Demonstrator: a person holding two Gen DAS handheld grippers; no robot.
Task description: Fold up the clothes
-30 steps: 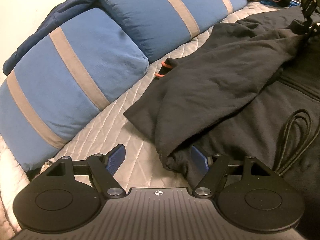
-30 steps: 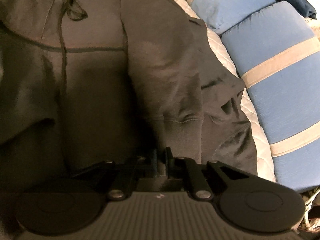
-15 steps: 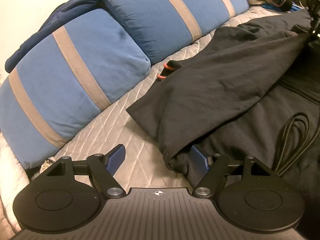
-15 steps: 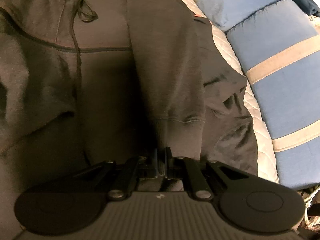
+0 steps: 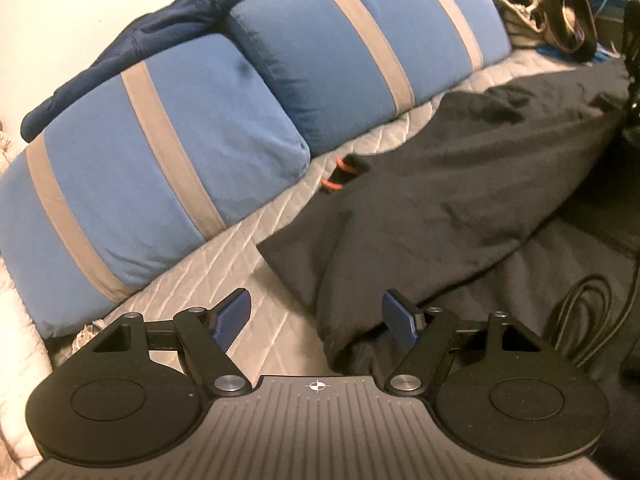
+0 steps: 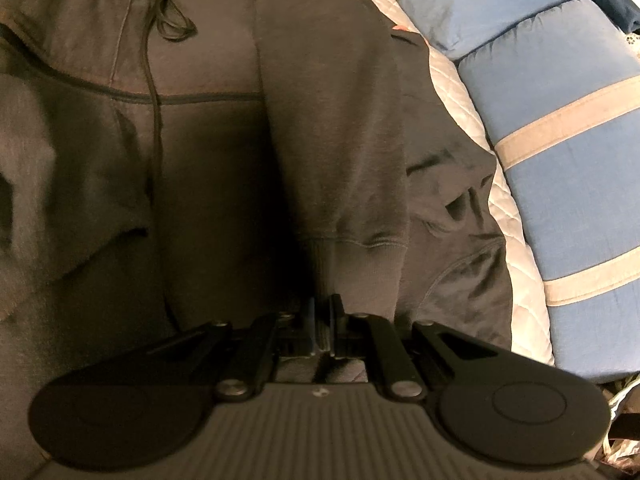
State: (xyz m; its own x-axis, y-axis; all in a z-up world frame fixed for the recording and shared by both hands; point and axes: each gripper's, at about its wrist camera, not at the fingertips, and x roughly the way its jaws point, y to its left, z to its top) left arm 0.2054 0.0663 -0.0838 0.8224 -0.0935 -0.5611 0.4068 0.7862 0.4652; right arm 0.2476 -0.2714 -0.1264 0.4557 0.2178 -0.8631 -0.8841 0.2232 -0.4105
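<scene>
A black hoodie [image 5: 460, 200] lies spread on a quilted bedcover [image 5: 224, 272]. My left gripper [image 5: 316, 316] is open and low over the bed. A bunched fold of the hoodie's edge [image 5: 344, 340] sits between its blue pads, close to the right one. In the right wrist view my right gripper [image 6: 324, 320] is shut on the ribbed cuff [image 6: 360, 268] of a sleeve [image 6: 340, 140]. That sleeve runs straight over the hoodie's body [image 6: 208, 180]. The drawstring [image 6: 160, 28] loops near the hood.
Two blue pillows with grey stripes [image 5: 160, 160] line the far side of the bed, with a navy garment [image 5: 160, 28] draped on top of them. A small orange loop [image 5: 340, 172] pokes out beside the hoodie. Bags and clutter [image 5: 560, 8] lie beyond the bed.
The right gripper has drawn the sleeve by its cuff across the hoodie's body, so the sleeve is now straighter. The left gripper has stayed open in about the same spot.
</scene>
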